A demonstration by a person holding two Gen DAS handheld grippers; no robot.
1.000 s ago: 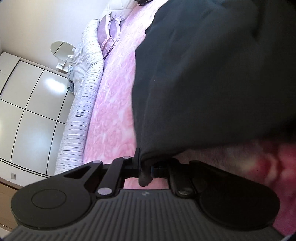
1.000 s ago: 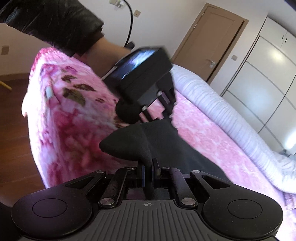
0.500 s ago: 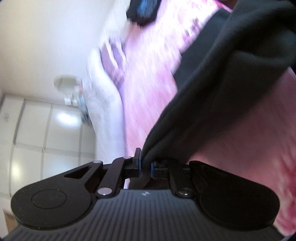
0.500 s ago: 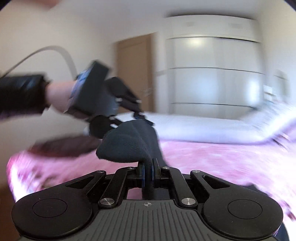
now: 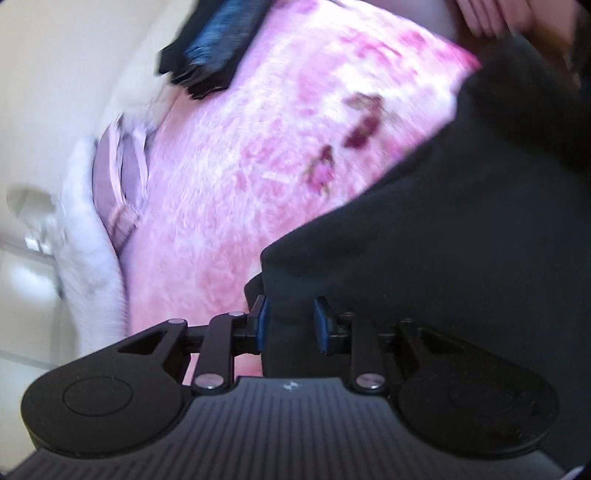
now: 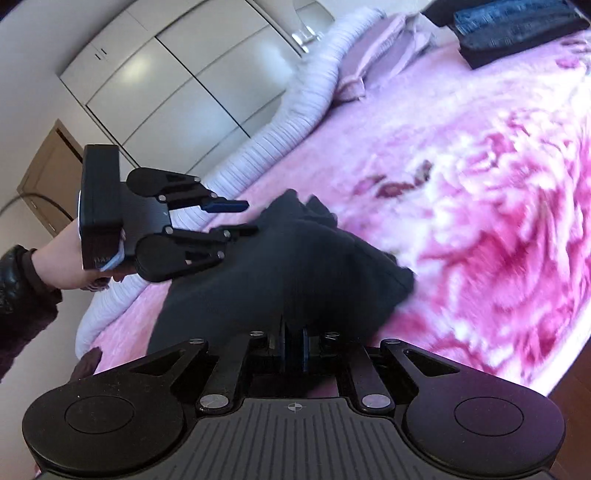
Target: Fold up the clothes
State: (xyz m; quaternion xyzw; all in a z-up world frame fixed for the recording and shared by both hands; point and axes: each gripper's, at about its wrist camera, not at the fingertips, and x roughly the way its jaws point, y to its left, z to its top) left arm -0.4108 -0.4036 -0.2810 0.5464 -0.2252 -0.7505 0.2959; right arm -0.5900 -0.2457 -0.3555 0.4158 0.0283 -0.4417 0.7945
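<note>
Garment (image 6: pixel 295 266) pinched by right gripper (image 6: pixel 293 347) only; left gripper (image 5: pixel 288 325) spread. Risk: loose side sags onto blanket (image 6: pixel 461 184), fold skews.

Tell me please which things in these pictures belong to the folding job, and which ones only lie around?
Belonging to the job:
- black garment, lying on the pink blanket
- left tongs, open at the garment's edge
- right tongs, shut on the garment

Only lying around:
- stack of folded dark clothes at the far end
- lilac pillow
- white striped quilt
- wardrobe
</note>
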